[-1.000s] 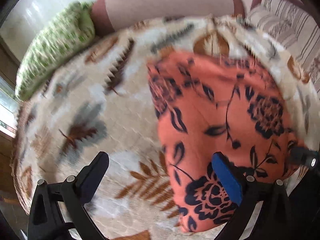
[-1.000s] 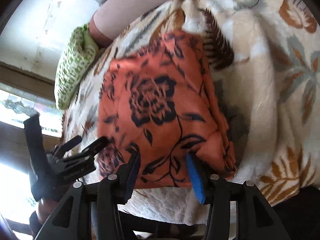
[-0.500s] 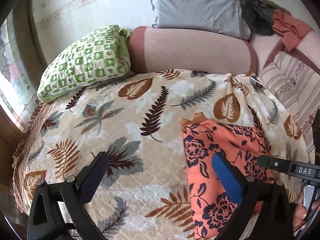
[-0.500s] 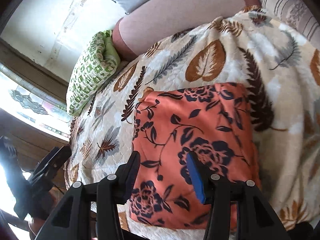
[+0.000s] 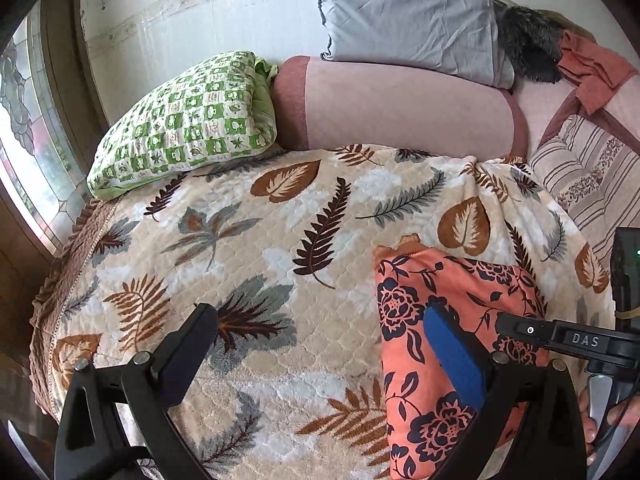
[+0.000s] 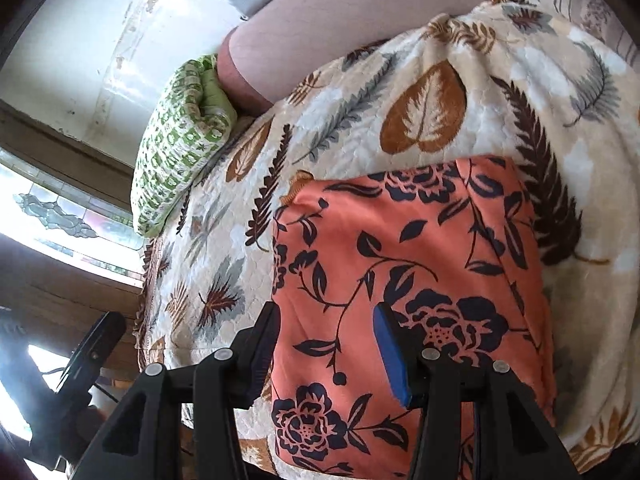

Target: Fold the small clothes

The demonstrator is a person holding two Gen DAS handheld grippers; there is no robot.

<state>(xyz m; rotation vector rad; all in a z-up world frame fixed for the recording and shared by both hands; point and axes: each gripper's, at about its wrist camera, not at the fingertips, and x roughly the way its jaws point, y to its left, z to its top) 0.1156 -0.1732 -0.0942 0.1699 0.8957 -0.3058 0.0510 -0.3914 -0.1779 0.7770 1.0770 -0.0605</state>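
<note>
Beyond both grippers' fingers, a folded orange cloth [image 6: 404,256] is lying on the leaf-print bed [image 5: 256,248].
Left gripper [image 5: 320,344] is hanging wide open, empty; right gripper [image 6: 326,344] is hovering half-open, gripping nothing.

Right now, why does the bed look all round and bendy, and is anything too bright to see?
Left wrist view: the fisheye lens bends the blanket into a dome; the picture is sharp. Right wrist view: the window glares white at the lower left; the orange cloth stays clear.

Orange floral garment [image 6: 408,264] near edge cut off.
</note>
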